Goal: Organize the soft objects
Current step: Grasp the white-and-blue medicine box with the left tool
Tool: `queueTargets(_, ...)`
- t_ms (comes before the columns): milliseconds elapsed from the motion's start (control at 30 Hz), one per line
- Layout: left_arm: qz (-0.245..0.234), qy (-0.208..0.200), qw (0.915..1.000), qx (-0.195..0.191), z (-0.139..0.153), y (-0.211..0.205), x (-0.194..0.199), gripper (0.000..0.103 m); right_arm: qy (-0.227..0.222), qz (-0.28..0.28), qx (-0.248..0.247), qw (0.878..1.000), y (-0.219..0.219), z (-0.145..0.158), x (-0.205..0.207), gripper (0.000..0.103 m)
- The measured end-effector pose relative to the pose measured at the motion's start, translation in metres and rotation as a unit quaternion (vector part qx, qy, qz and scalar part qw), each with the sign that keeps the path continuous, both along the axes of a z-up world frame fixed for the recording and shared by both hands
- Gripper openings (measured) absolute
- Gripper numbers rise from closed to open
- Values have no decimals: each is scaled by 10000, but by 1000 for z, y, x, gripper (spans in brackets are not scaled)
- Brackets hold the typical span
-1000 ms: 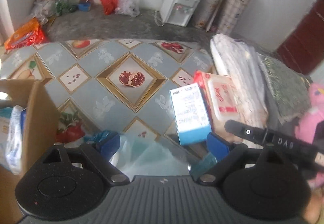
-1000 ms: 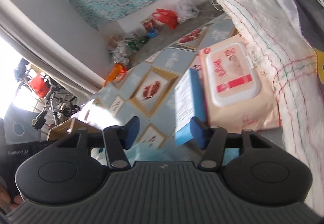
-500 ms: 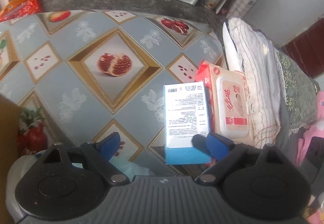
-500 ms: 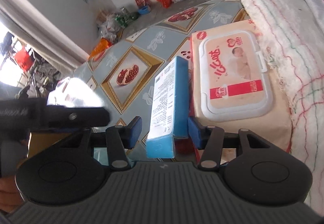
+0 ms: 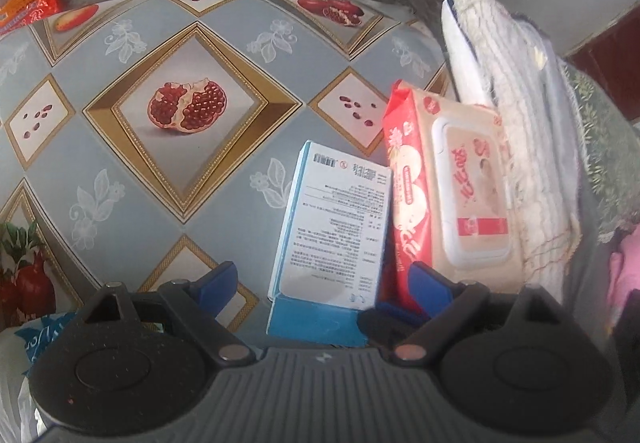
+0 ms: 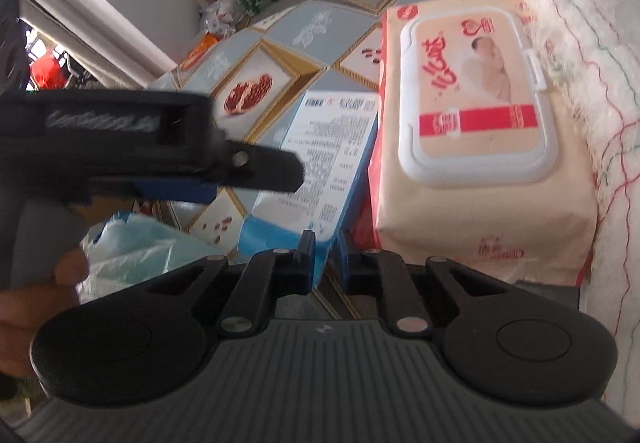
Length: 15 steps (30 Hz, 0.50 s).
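Right gripper (image 6: 325,257): blue-padded fingers pinch the near blue end of the flat blue-and-white printed cardboard box (image 6: 320,163). Only the right wrist view shows this grip. Left wrist view shows the left gripper (image 5: 324,285) spread wide, box (image 5: 334,231) between its fingers, untouched. Box stands on its long edge on the pomegranate-patterned grey tablecloth (image 5: 120,147), printed face tilted up. Long axis runs away from both cameras, just beside the pink-and-red wet-wipes pack with white flip lid (image 5: 452,195). Folded white towel (image 5: 516,123) lies beyond the pack.
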<state>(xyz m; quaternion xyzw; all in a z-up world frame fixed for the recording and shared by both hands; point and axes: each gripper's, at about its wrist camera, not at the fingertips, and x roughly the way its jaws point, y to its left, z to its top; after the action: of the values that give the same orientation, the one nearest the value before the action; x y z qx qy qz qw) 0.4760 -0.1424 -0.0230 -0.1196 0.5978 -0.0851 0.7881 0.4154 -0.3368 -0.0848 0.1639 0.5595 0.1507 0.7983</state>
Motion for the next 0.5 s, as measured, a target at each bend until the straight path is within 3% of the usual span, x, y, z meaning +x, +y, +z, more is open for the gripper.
queueTargets(100, -92, -33, 9998, 186, -3, -6, 3, 93, -45, 75, -81, 9999, 1, -1, -3, 16)
queueTargets(233, -167, -63, 9989, 422, -7, -15, 8, 93, 31, 226, 30, 9997, 6, -4, -4, 33)
queueTargets(500, -386, -46, 9957, 844, -21, -32, 16, 87, 68, 448, -86, 9989, 22, -8, 1, 43)
